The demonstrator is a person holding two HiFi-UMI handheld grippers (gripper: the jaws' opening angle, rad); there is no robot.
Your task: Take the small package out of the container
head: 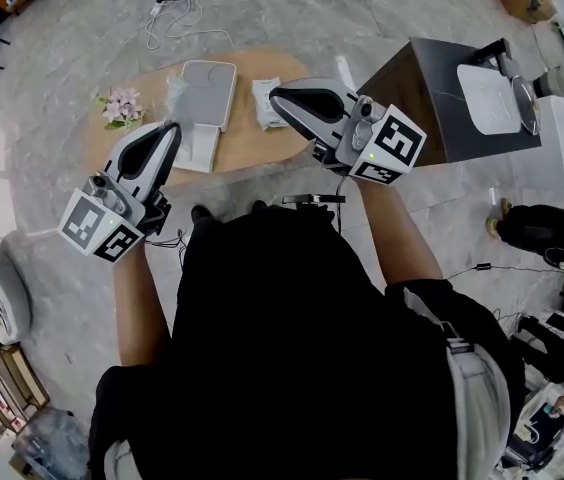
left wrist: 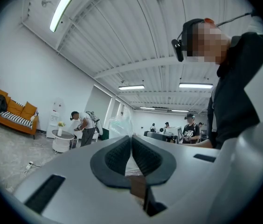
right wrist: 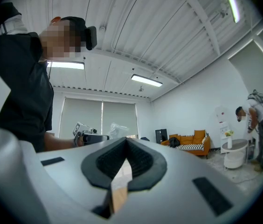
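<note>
Holding both claws up off the worktop (head: 252,143), I report them empty. The left claw (head: 173,128) has its pads pressed together with nothing between them, and so does the right claw (head: 275,96).

The container (head: 209,64) sits open on the far half of the worktop, and its grey inside looks bare. A small white package (head: 265,103) lies flat on the wood just beside its right edge, not within it. By that evidence I judge the removal done, or else a further package is hidden from me.

If a lift remains, I should part the right claw before descending. I would come down from above and pinch the package by one edge. I would raise it clear of the rim before moving sideways. The left claw could steady the container's near side.

Only the head view shows the worktop, container, package and the flowers (head: 120,106). The left gripper view confirms the shut pads (left wrist: 131,141) but looks out across the room at the ceiling and an orange sofa (left wrist: 10,111). The right gripper view does likewise (right wrist: 125,141).
</note>
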